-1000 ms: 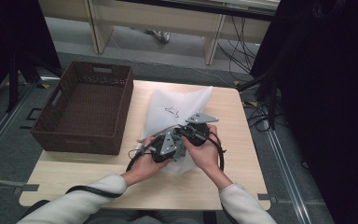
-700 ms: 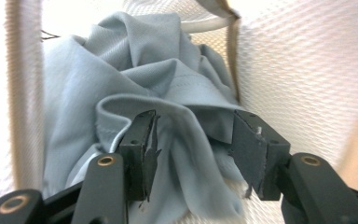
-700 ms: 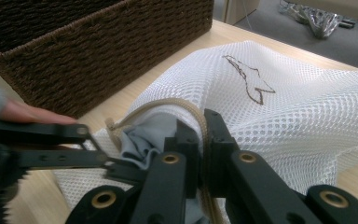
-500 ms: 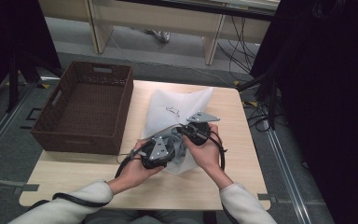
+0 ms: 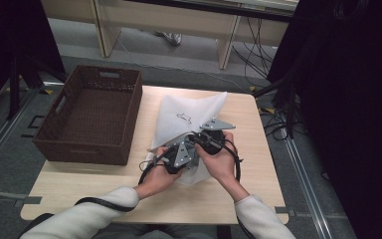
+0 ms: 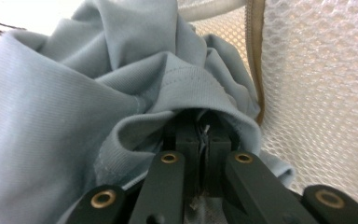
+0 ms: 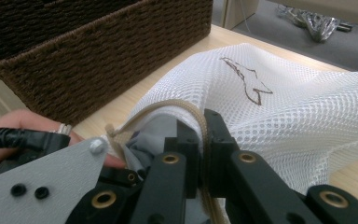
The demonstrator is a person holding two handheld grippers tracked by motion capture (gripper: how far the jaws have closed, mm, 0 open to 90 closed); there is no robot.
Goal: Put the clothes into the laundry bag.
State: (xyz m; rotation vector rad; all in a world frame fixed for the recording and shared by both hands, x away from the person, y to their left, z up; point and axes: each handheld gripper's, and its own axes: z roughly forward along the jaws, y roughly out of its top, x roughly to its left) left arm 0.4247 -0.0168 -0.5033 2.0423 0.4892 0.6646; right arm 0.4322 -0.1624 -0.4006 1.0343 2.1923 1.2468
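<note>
Pale wood is showing across the counter (image 5: 104, 191), which is carrying everything in the high view. Sitting on its left part is a dark brown wicker basket (image 5: 87, 119), with its woven wall also rising at the upper left of the right gripper view (image 7: 98, 56). Just beside the basket, toward the middle of the counter, a white mesh laundry bag (image 5: 191, 117) is lying with a dark outline figure (image 7: 247, 79) on its cloth; its near end is reaching under the person's two hands.

Crumpled at the bag's mouth is a grey-blue garment (image 6: 65, 130), lying against the mesh (image 6: 317, 93) and the bag's tan zipper edge (image 6: 256, 60) in the left gripper view. The left gripper (image 6: 204, 140) is biting into this garment: its fingers are standing close together with a fold of the cloth clamped between them, and the cloth is draping over their tips. The right gripper (image 7: 201, 135) is sitting just beside it, its fingers pressed together on the bag's tan rim cord (image 7: 186, 108), which is arching over them. Both grippers are meeting near the counter's middle, the left gripper (image 5: 176, 155) touching or nearly touching the right gripper (image 5: 210, 138).
</note>
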